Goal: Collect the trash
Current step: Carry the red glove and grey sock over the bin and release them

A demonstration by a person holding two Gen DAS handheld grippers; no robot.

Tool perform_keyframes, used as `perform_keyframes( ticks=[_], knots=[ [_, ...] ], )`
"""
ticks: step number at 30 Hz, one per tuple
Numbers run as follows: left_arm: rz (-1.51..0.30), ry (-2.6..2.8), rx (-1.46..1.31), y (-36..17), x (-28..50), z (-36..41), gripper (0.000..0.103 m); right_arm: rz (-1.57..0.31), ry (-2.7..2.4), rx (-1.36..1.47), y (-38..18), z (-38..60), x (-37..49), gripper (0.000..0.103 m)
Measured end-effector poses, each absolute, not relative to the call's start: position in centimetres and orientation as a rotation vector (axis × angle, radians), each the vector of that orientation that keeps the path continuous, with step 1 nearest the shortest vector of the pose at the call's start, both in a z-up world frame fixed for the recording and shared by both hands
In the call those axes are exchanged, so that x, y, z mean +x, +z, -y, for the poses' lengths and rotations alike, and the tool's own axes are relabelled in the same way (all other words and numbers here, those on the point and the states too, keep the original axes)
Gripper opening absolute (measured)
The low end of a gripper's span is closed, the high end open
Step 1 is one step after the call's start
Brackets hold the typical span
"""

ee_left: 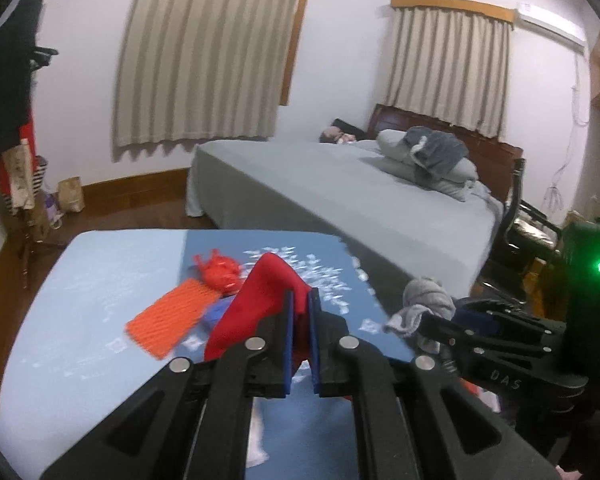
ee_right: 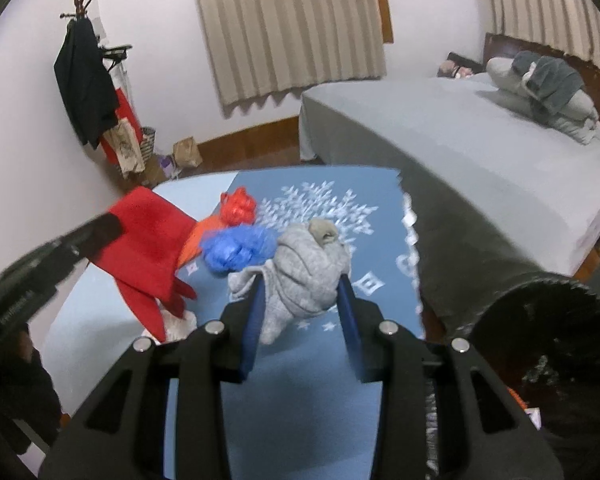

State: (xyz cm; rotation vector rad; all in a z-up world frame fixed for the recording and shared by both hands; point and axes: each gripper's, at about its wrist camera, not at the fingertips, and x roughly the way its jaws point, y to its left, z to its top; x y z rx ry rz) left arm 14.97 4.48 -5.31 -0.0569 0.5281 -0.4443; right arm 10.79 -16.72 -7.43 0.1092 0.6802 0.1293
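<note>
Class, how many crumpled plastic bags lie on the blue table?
2. The red crumpled plastic bag lies beside the orange mesh sleeve; the blue crumpled plastic bag lies just in front of it. Others may be hidden.

The table [ee_right: 300,400] stands in the foreground, with the bed [ee_right: 460,140] behind it and to its right. On the table, the mesh sleeve [ee_left: 168,320] lies at the left, the knotted bag [ee_left: 219,272] just behind it, and the second bag [ee_right: 236,250] beside both. The left gripper [ee_left: 300,312] holds the flat cloth [ee_left: 260,304] above the table. The right gripper [ee_right: 302,300], to its right, holds the bundled cloth [ee_right: 308,268]. The coat rack [ee_right: 84,80] stands against the left wall; pillows [ee_left: 424,160] lie at the bed's far end.
</note>
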Motion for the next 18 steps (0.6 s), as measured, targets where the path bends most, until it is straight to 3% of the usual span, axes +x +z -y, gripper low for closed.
perform_keyframes(
  ticks=[18],
  knots=[
    [-0.552,-0.702,0.013,-5.3,11.6,10.2,0.007,-0.624,-0.146,0.138,-5.1,28.5,2.8,0.035]
  ],
)
